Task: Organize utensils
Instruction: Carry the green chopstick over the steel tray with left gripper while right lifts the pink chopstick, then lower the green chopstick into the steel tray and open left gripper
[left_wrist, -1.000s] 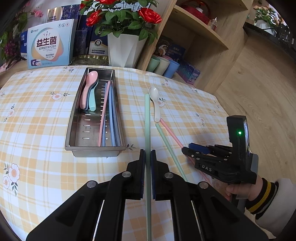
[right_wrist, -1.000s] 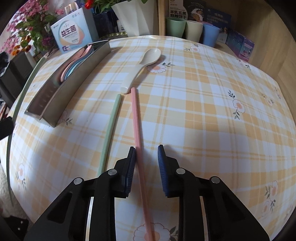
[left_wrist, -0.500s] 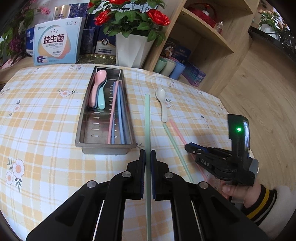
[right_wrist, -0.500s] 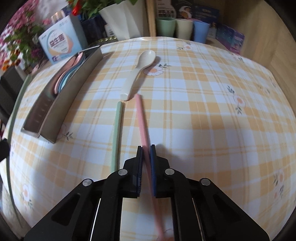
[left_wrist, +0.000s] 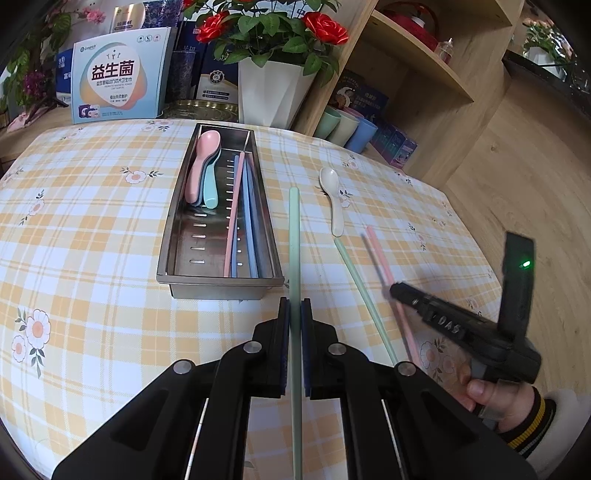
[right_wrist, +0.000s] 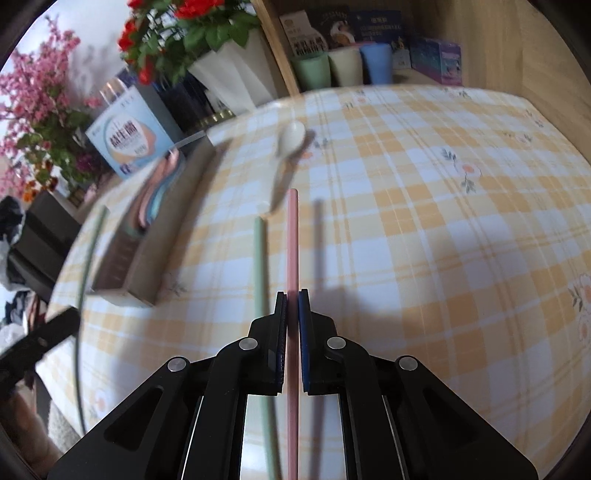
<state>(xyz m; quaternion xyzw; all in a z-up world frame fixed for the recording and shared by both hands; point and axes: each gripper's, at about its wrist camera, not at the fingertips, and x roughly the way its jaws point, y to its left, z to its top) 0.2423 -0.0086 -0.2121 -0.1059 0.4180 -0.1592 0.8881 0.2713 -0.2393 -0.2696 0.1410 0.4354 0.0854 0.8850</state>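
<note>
My left gripper (left_wrist: 294, 301) is shut on a pale green chopstick (left_wrist: 294, 236), held above the tablecloth just right of the steel tray (left_wrist: 218, 284). The tray holds pink and teal spoons (left_wrist: 203, 166) plus pink and blue chopsticks. My right gripper (right_wrist: 292, 295) is shut on a pink chopstick (right_wrist: 292, 236), lifted off the cloth with its shadow to the right. A second green chopstick (right_wrist: 259, 266) lies on the table beside it, and a cream spoon (right_wrist: 290, 144) lies beyond. In the left wrist view the right gripper (left_wrist: 397, 291) sits at the right, in a person's hand.
A white vase of red roses (left_wrist: 269, 92), a blue-and-white box (left_wrist: 114, 81) and a gold tin stand behind the tray. Green, cream and blue cups (right_wrist: 343, 68) stand on a low shelf past the table's far edge. The table's right edge drops to a wooden floor (left_wrist: 524, 166).
My right gripper closed on the pink chopstick and raised it off the cloth while rolling. The left gripper kept its hold on the green chopstick and barely moved.
</note>
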